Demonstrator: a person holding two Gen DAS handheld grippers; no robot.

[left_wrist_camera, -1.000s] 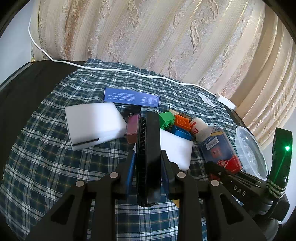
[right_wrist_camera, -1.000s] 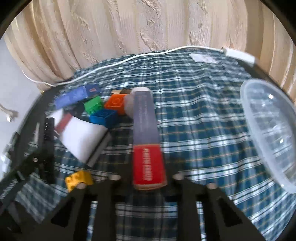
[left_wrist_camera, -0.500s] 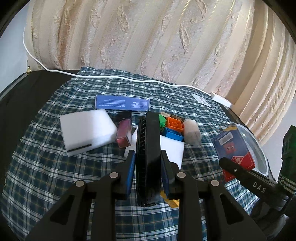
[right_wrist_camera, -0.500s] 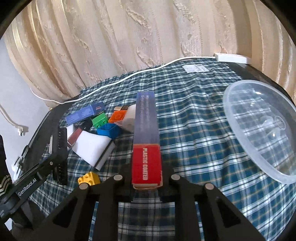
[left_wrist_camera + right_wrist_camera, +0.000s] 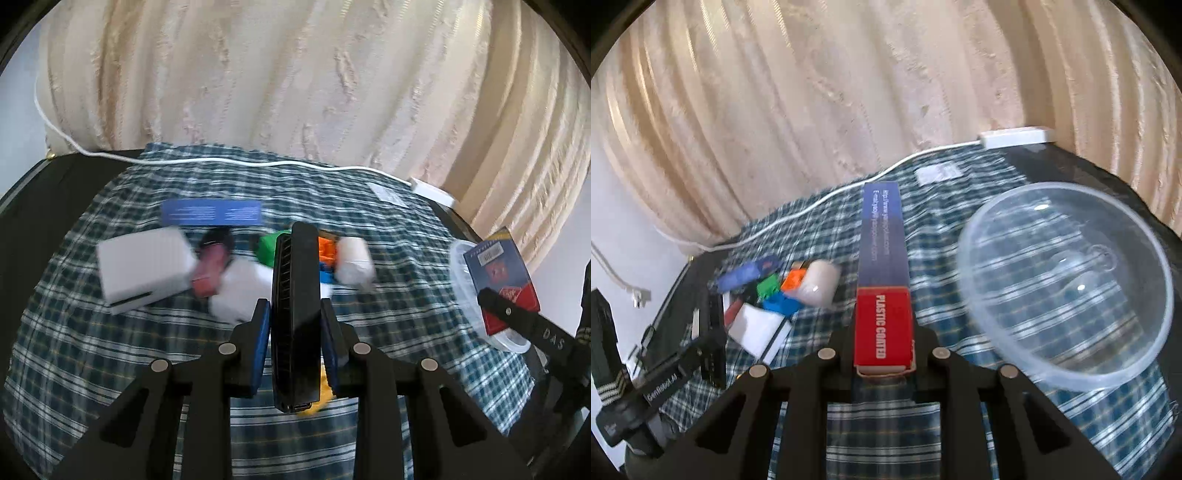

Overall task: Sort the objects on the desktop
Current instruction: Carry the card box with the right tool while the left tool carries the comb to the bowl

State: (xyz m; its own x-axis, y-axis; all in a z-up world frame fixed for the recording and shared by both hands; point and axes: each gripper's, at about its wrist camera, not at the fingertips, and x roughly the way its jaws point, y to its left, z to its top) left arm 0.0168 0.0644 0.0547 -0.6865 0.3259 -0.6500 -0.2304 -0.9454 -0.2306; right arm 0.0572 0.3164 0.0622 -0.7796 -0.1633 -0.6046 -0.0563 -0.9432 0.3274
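Observation:
My left gripper (image 5: 294,321) is shut on a flat black device (image 5: 295,295) held on edge above the plaid cloth. My right gripper (image 5: 882,336) is shut on a blue-and-red card box (image 5: 882,266), lifted above the table; the box also shows in the left wrist view (image 5: 498,273). A clear plastic bowl (image 5: 1067,288) stands to the right of the box. On the cloth lie a blue box (image 5: 212,213), white sponges (image 5: 144,266), a reddish block (image 5: 210,273), green (image 5: 267,249), orange (image 5: 327,247) and blue (image 5: 781,304) bricks, and a white roll (image 5: 352,262).
A yellow brick (image 5: 321,398) lies partly hidden under the left gripper. A white cable (image 5: 221,160) runs along the far edge to an adapter (image 5: 432,190). A white label (image 5: 386,192) lies on the cloth. Curtains hang behind. The dark table edge (image 5: 44,192) shows at left.
Both grippers have risen and tilted up with their objects. The card box has moved up and toward the bowl. The view is blurred by motion.

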